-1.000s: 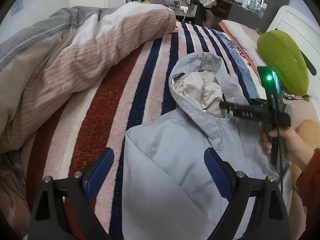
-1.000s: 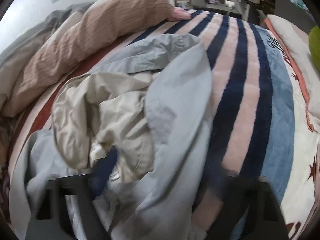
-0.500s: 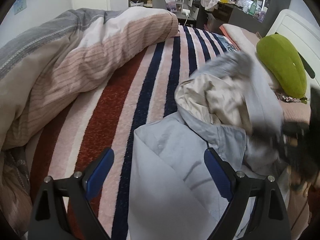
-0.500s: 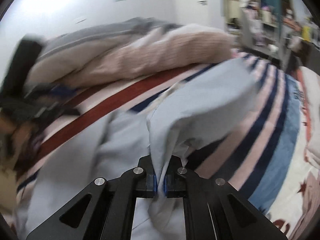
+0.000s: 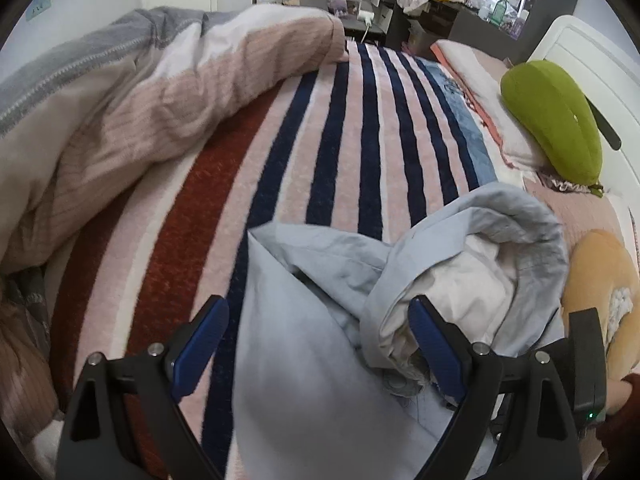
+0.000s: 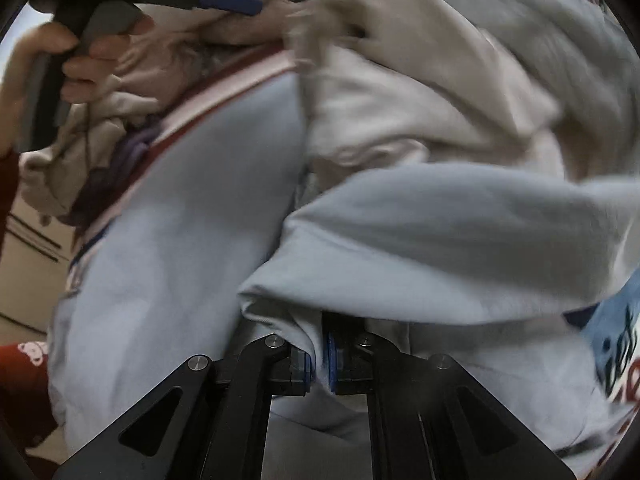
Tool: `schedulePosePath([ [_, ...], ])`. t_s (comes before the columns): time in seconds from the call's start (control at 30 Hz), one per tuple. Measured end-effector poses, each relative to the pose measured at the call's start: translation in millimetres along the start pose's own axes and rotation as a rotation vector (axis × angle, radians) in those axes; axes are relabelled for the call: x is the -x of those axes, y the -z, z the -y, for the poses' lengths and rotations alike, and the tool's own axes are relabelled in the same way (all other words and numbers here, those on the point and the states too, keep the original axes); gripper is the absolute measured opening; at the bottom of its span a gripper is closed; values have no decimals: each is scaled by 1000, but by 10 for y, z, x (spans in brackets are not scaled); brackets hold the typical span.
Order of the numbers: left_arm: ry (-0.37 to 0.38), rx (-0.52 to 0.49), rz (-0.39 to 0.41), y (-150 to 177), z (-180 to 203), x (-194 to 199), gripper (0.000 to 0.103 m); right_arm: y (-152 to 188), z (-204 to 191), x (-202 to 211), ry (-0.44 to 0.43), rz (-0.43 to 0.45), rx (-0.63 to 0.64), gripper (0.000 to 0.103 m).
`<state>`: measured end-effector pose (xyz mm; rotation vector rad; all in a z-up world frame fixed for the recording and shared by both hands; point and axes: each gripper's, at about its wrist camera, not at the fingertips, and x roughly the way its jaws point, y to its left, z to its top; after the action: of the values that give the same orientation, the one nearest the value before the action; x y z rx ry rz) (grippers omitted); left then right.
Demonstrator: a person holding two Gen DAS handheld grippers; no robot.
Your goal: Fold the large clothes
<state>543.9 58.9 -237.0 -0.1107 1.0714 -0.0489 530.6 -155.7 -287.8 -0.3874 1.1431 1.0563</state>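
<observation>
Jacket (image 5: 320, 340) lies bunched on the striped bed (image 5: 340, 140). Right gripper (image 6: 318, 364) pinches a fold of it tight. Left gripper (image 5: 320, 344) is spread wide over the jacket, holding nothing.

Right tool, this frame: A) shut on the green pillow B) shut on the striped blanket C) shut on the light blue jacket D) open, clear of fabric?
C: in the right wrist view the right tool has its blue pads pinched together with a fold of the light blue jacket between them.
</observation>
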Motion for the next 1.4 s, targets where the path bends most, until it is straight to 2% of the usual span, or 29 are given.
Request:
schedulePosePath([
  [0.1,17,13,-21,47,38,-139,90,30,-14,46,-3,42,-56,5],
  [0.23,27,12,-45,74,109,-287,90,40,48,193,-54,73,-118,21],
  [0.3,75,17,-49,72,155,-317,90,59,73,219,-57,78,-134,21],
  [0.37,182,14,-70,70,234,-351,90,73,113,210,-60,73,-153,14],
  [0.5,175,-7,-81,49,353,-459,89,67,157,242,-72,65,-162,13],
  [0.57,214,33,-87,44,328,-520,66,65,170,319,-67,69,-161,16],
  [0.6,237,45,-104,39,313,-550,32,79,193,390,-63,74,-169,17],
  [0.63,260,54,-134,41,310,-597,16,94,218,477,-58,81,-184,19],
  [0.7,270,53,-140,59,327,-617,16,140,271,629,-48,98,-220,31],
  [0.77,276,43,-132,69,336,-593,16,189,352,804,-37,119,-262,49],
  [0.8,278,47,-132,72,332,-580,16,219,414,917,-31,139,-293,52],
  [0.93,278,46,-142,74,290,-593,16,279,809,1247,-4,246,-450,83],
  [0.97,279,45,-143,67,268,-578,16,274,896,1270,4,259,-481,85],
  [1.07,274,35,-142,58,285,-579,16,198,1208,1175,90,237,-637,86],
  [1.13,273,29,-142,55,293,-575,16,159,1447,1075,56,241,-736,86],
  [1.23,274,24,-146,56,291,-570,16,135,1690,895,-2,226,-810,86],
  [1.27,274,21,-147,59,286,-568,17,132,1718,845,-10,222,-819,81],
  [1.3,271,14,-148,59,287,-553,18,124,1731,792,-12,216,-821,76],
  [1.33,263,8,-146,58,285,-539,21,120,1723,759,1,210,-817,57],
  [1.37,252,-4,-139,59,289,-499,25,99,1679,725,21,203,-807,33],
  [1.4,238,-13,-135,56,294,-470,36,99,1675,717,38,195,-807,25],
])
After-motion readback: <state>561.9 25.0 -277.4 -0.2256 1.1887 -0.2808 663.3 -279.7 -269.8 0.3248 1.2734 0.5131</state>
